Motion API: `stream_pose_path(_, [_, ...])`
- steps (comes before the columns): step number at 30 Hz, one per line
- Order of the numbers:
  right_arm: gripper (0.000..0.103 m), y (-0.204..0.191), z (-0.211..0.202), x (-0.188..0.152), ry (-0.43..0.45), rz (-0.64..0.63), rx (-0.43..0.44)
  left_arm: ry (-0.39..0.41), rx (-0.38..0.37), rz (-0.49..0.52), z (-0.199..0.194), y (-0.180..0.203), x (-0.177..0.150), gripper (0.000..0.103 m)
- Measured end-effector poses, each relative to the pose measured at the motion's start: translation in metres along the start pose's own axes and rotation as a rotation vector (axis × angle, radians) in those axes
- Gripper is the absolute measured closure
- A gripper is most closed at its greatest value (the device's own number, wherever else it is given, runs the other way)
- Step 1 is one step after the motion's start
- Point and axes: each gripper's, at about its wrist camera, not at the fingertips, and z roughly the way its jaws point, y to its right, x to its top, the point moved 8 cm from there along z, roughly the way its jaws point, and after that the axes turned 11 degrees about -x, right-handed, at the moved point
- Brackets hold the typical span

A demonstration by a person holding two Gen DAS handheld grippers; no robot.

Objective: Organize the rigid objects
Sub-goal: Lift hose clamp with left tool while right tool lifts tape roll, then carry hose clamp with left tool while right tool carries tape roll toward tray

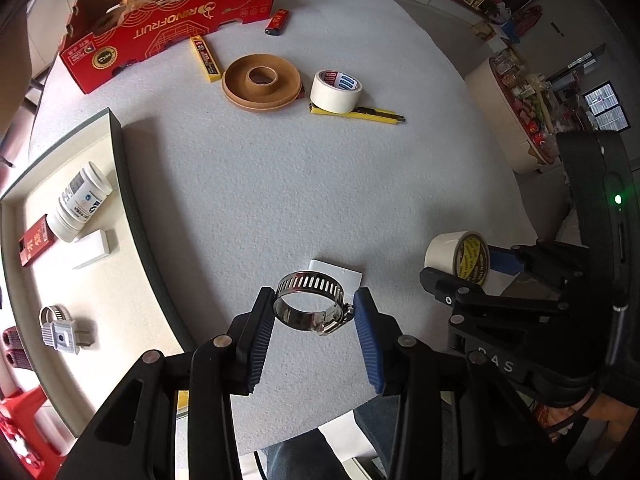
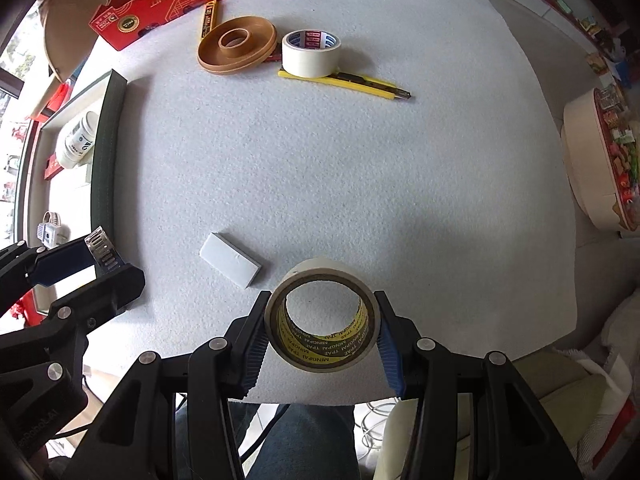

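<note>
A pale felt-covered table (image 2: 360,160) fills the room's foreground (shelves far right). The left gripper (image 1: 314,316) clamps a hose clamp (image 1: 310,300); the right gripper (image 2: 322,332) clamps a tape roll (image 2: 322,316); a white block (image 2: 231,259) lies between.

The yellow utility knife (image 2: 352,82) lies partly hidden beneath the cream roll of masking tape with red and blue core print (image 2: 311,53), and just left of that roll the brown ring-shaped tape spool (image 2: 236,46) covers the lower end of the yellow blade case (image 2: 209,18). Left of that spool in the left wrist view, the red cardboard fruit box (image 1: 160,28) is cut off by the top edge, its contents too blurred to name. Further left and nearer, the print on the white plastic bottle (image 1: 80,200) is too small to read.
</note>
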Motion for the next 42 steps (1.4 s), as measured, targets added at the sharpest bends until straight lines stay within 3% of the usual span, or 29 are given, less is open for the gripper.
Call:
stream_pose_path(12, [0.053,-0.056,-0.021,0.006,0.043,-0.15,-0.034,0.071,0.007,-0.11,-0.032,-0.048,-0.021,0.059])
stream_pose_path(33, [0.053,-0.151,-0.047,0.019,0.092,-0.326,-0.011,0.17,0.062,-0.286,-0.081,-0.134,-0.049,0.059])
stream_pose_path(42, [0.053,-0.2,-0.067,0.043,0.106,-0.351,0.072,0.245,0.13,-0.393,-0.116,-0.186,-0.047,0.059])
